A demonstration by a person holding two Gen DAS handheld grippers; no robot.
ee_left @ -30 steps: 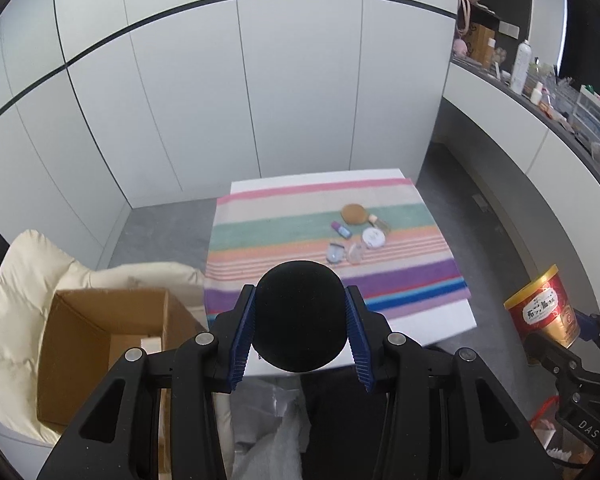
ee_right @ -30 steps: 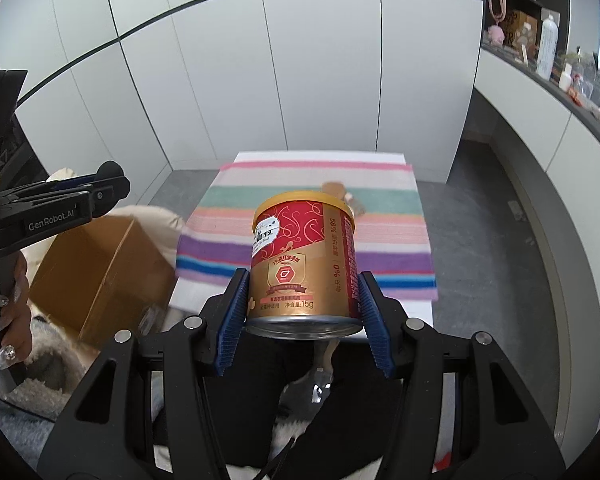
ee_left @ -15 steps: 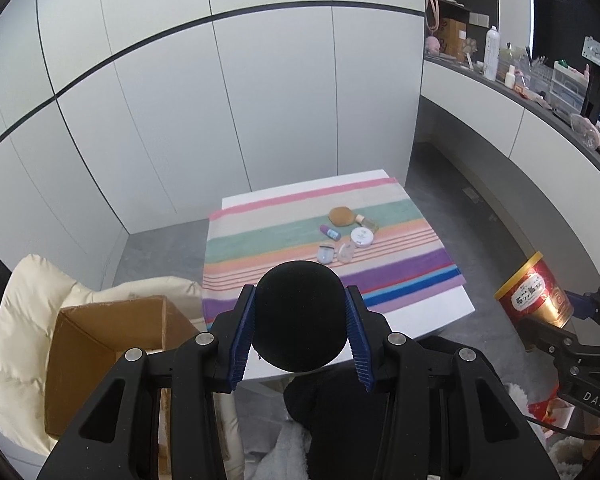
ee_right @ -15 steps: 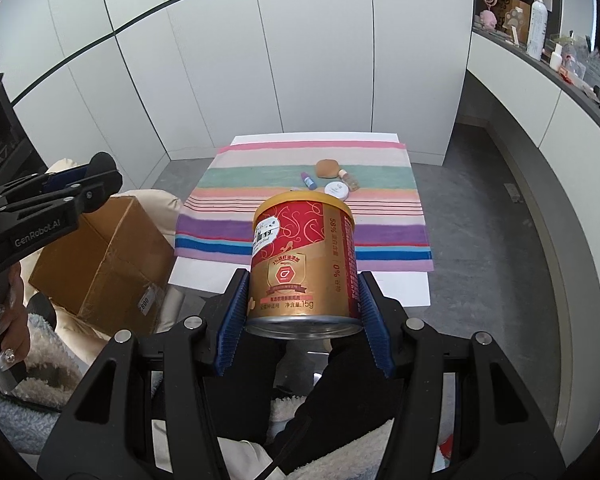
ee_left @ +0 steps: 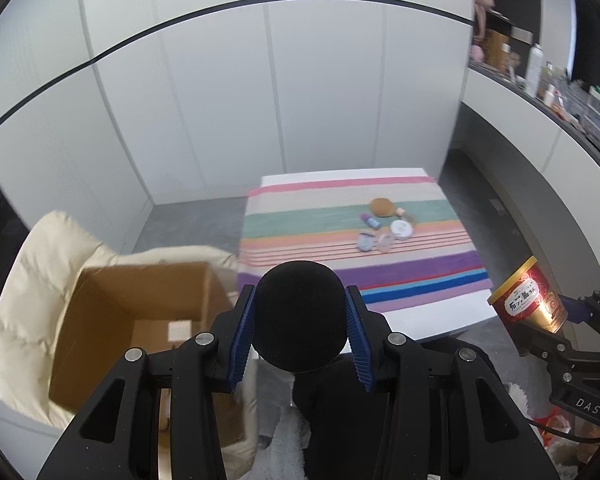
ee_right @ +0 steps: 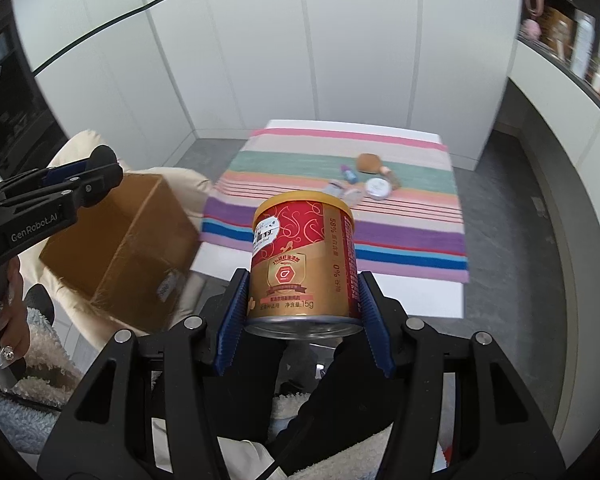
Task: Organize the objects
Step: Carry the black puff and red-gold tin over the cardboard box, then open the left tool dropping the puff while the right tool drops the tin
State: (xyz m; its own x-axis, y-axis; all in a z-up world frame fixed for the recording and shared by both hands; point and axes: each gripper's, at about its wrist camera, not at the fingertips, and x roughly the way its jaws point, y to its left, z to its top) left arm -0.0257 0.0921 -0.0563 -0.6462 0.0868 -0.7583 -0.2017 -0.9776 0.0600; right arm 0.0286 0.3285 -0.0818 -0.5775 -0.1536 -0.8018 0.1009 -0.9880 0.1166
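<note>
The left gripper (ee_left: 300, 322) pinches a black round thing (ee_left: 300, 316) between its blue fingers (ee_left: 242, 340); what it is cannot be made out, and its lower part is hidden behind the gripper body. The right gripper (ee_right: 303, 308) pinches a red and gold can (ee_right: 302, 268), upright, pads against both its sides. The can hides the near middle of the striped cloth (ee_right: 300, 164) on the tabletop (ee_right: 420, 296). Beyond it, on the cloth, lie small things in a cluster: a brown round piece (ee_left: 382, 207), a white round jar (ee_left: 401, 228), a small purple tube (ee_left: 370, 220), and two pale bits too blurred to name. Left of the tabletop, an open box (ee_left: 140, 320) sits on a cream cushion (ee_left: 28, 280), its floor partly hidden by the left gripper. A hand (ee_right: 8, 340) shows at the right view's left edge, cut off.
</note>
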